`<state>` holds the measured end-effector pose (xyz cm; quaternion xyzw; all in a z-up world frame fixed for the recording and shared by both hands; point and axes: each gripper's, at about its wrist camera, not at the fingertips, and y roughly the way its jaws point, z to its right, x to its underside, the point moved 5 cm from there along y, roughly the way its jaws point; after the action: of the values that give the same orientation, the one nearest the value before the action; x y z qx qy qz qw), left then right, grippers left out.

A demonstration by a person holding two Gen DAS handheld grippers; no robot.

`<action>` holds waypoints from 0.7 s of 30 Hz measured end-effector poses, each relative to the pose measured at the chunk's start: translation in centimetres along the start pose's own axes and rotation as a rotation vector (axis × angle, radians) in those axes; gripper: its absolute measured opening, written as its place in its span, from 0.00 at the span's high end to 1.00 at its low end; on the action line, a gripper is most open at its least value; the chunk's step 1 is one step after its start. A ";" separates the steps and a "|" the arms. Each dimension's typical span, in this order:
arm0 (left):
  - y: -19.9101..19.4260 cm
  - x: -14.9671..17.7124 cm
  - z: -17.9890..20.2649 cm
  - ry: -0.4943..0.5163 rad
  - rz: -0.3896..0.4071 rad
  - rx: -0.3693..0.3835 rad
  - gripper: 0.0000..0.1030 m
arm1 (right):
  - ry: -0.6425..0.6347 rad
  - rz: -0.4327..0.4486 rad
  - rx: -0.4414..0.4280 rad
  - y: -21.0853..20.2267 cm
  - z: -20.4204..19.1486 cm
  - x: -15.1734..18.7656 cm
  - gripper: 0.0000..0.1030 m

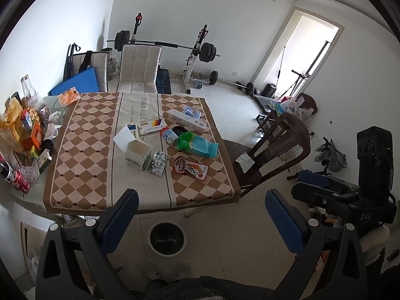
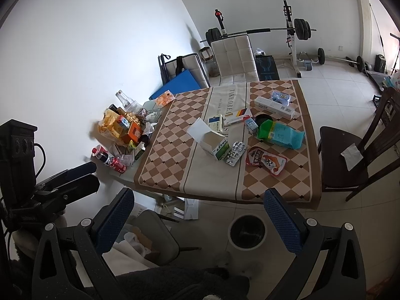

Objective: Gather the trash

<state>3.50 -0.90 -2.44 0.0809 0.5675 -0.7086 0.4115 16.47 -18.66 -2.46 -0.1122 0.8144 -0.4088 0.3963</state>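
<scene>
Sitting untouched on bench (image 1: 75,175): open box (image 1: 138,155), pill strips (image 1: 158,163), wrappers (image 1: 191,168); standing seemingly empty below, bin (image 1: 167,237); gaping wide, gripping nothing: left claw (image 1: 200,222), right claw (image 2: 197,221); collecting seemingly not yet starting.

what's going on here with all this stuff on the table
A person holds two grippers above the near edge of the table, both open and empty. The left gripper and right gripper have picked up nothing yet. Boxes, a blister pack and wrappers lie on the cloth; the trash bin waits on the floor below.
</scene>
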 end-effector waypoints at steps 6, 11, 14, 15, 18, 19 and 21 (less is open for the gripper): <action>-0.1 -0.2 0.0 -0.001 0.003 -0.001 0.00 | -0.002 0.002 -0.001 -0.2 -0.6 0.5 0.00; -0.1 -0.1 -0.1 0.004 0.006 0.000 0.00 | -0.001 0.002 -0.002 -0.2 -0.4 0.3 0.00; -0.1 0.0 -0.1 0.005 0.007 0.001 0.00 | -0.002 0.003 -0.003 -0.2 -0.4 0.3 0.00; -0.1 0.0 0.0 0.005 0.007 0.002 0.00 | -0.002 0.003 -0.003 -0.2 -0.4 0.4 0.00; -0.4 -0.4 0.6 0.006 0.008 0.002 0.00 | -0.004 0.004 -0.005 -0.5 -0.8 0.7 0.00; -0.4 -0.4 0.6 0.007 0.009 0.003 0.00 | -0.003 0.005 -0.004 -0.5 -0.9 0.7 0.00; -0.4 -0.4 0.6 0.006 0.010 0.002 0.00 | -0.006 0.005 -0.007 -1.1 -1.4 0.6 0.00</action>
<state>3.70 -1.20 -1.68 0.0862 0.5675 -0.7070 0.4131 14.86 -18.85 -1.44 -0.1130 0.8150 -0.4046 0.3991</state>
